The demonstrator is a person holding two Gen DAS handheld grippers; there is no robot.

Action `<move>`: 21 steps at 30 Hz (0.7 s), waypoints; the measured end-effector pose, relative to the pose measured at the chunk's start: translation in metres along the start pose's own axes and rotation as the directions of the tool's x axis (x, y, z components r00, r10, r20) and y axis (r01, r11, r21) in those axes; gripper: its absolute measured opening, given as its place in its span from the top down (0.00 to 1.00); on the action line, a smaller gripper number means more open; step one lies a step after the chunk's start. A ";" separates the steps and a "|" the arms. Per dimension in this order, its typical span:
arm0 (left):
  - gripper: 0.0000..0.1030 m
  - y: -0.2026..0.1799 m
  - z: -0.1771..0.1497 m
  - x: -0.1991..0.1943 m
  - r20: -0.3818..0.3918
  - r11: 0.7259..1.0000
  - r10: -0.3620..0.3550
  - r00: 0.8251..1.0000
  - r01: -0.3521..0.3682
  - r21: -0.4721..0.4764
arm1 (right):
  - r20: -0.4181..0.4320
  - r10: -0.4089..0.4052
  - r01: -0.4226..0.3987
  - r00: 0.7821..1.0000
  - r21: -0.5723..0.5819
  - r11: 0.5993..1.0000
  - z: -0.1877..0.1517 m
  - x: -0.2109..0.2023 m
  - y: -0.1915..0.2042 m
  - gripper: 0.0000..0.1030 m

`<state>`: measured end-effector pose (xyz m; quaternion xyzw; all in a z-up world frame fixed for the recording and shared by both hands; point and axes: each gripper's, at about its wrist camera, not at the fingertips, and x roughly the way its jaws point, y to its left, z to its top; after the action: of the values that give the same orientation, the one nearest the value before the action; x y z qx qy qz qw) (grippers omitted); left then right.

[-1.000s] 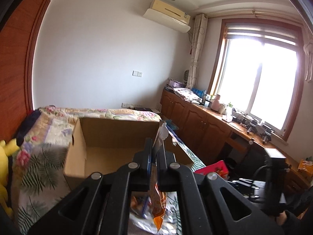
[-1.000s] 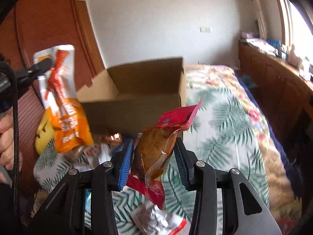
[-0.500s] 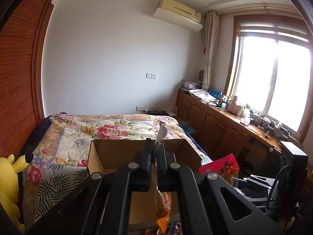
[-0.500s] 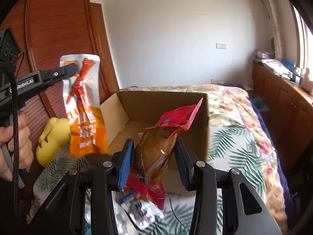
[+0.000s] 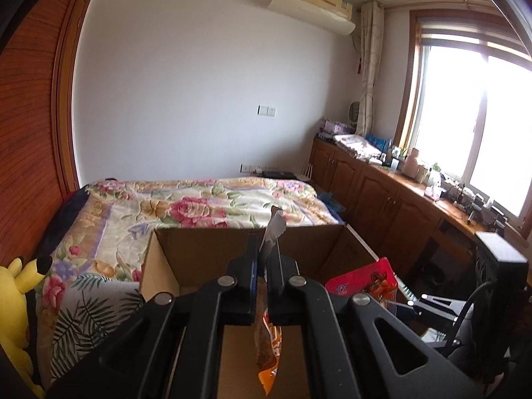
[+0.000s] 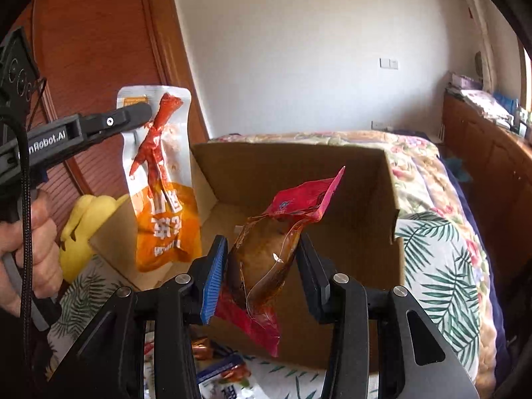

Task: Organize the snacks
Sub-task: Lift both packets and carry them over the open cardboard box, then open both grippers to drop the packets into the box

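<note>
An open cardboard box [image 5: 206, 249] [image 6: 362, 206] sits on the flowered bed. My left gripper [image 5: 262, 266] is shut on the top edge of an orange and white chicken-foot snack packet [image 5: 267, 352] [image 6: 163, 179], which dangles over the box's near left corner. In the right wrist view the left gripper [image 6: 139, 113] reaches in from the left, with a hand on its handle. My right gripper [image 6: 262, 256] is shut on a red and clear packet holding a brown snack [image 6: 266, 249] [image 5: 365, 282], held just in front of the box's near wall.
Several loose snack packets [image 6: 226, 372] lie on the bedspread [image 5: 186, 206] below the right gripper. A yellow plush toy [image 5: 13, 302] [image 6: 83, 229] sits left of the box by the wooden headboard. Wooden cabinets [image 5: 375, 199] run along the right under the window.
Both grippers have carried their packets forward, from before the box to its near edge. The box now sits lower and closer in both views. Neither grip has altered.
</note>
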<state>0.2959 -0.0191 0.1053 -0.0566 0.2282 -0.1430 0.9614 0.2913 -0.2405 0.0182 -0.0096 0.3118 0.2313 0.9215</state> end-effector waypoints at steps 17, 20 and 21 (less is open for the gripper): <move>0.68 -0.004 -0.028 0.014 -0.101 0.997 0.077 0.992 -0.074 0.036 | -0.054 -0.033 0.034 0.998 0.006 0.999 -0.001 0.016 0.018 0.48; 0.63 -0.005 -0.031 0.001 -0.091 0.995 0.088 0.992 -0.084 0.052 | -0.038 -0.032 0.031 0.999 -0.004 0.999 -0.003 -0.001 0.023 0.48; 0.62 -0.005 -0.031 -0.003 -0.085 0.994 0.098 0.992 -0.094 0.056 | -0.029 -0.030 0.030 0.999 -0.008 1.000 -0.005 -0.009 0.023 0.48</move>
<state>0.2779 -0.0242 0.0800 -0.0143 0.2687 -0.1048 0.9574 0.2724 -0.2248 0.0227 -0.0210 0.3240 0.2186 0.9202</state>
